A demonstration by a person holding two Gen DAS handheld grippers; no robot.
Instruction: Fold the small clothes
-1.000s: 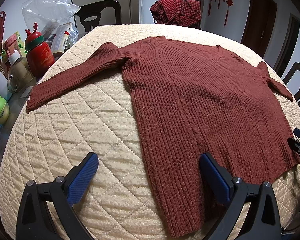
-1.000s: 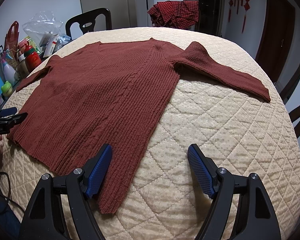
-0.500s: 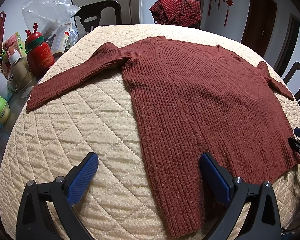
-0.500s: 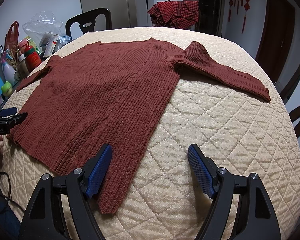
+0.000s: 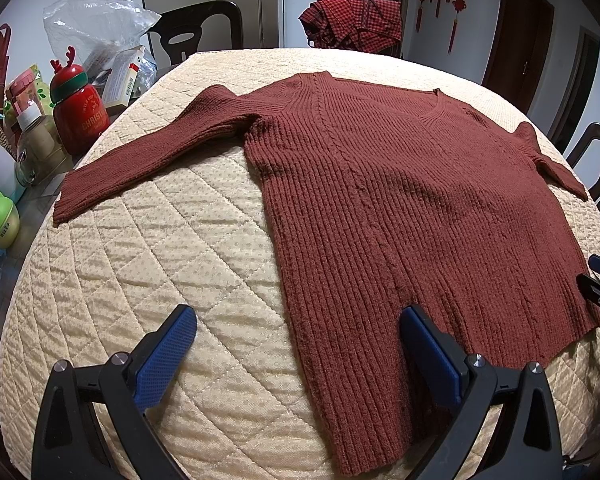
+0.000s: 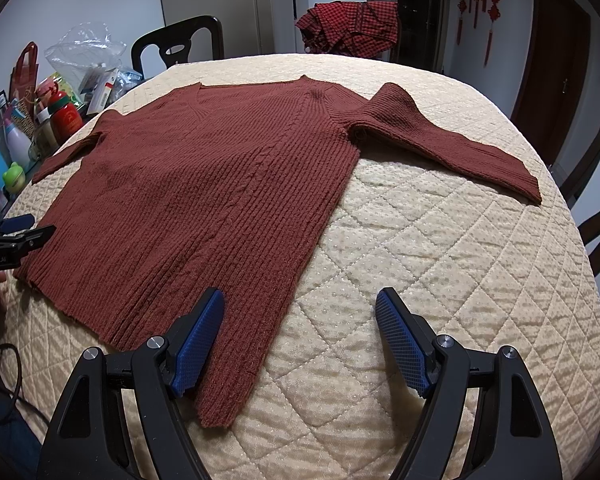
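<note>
The left gripper has its blue-padded jaws spread wide and holds nothing; one finger hangs over the bare quilted cover, the other over the near hem of the rust-brown ribbed sweater, though contact cannot be told. The right gripper is likewise wide open and empty, straddling the sweater's other bottom corner with one pad above the knit and one above the cover. The sweater lies flat and face up across the quilted table, V-neck away from the grippers, both sleeves stretched outward. Beyond it a red checked garment is draped over a chair, and bottles, among them a red reindeer-capped bottle, crowd the table's left edge.
</note>
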